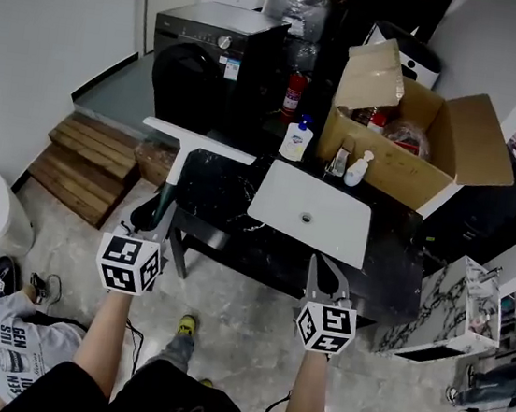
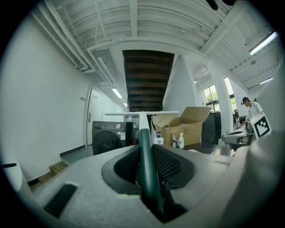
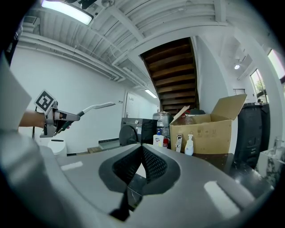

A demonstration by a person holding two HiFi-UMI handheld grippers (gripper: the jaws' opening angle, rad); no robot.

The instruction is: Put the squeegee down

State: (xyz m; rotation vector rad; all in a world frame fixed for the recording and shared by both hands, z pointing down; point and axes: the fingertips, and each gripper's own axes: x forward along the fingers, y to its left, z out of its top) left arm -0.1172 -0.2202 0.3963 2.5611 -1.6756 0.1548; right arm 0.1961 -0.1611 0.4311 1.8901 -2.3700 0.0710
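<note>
The squeegee (image 1: 182,155) has a dark green handle and a long white blade (image 1: 199,141). My left gripper (image 1: 165,209) is shut on the handle, and the blade juts over the left end of the black marble counter (image 1: 240,198). In the left gripper view the green handle (image 2: 147,164) runs up between the pads to the white blade (image 2: 141,114). My right gripper (image 1: 323,273) hovers at the counter's near edge, just in front of the white sink (image 1: 312,209). Its jaws (image 3: 139,153) meet at the tips with nothing between them. The right gripper view shows the squeegee (image 3: 91,108) held out at the left.
On the counter's far side stand an open cardboard box (image 1: 415,141), a soap bottle (image 1: 296,140) and a spray bottle (image 1: 358,167). Behind are a black washing machine (image 1: 212,53) and a red extinguisher (image 1: 295,92). Wooden steps (image 1: 82,164) lie left; a marble-pattern box (image 1: 452,306) stands right.
</note>
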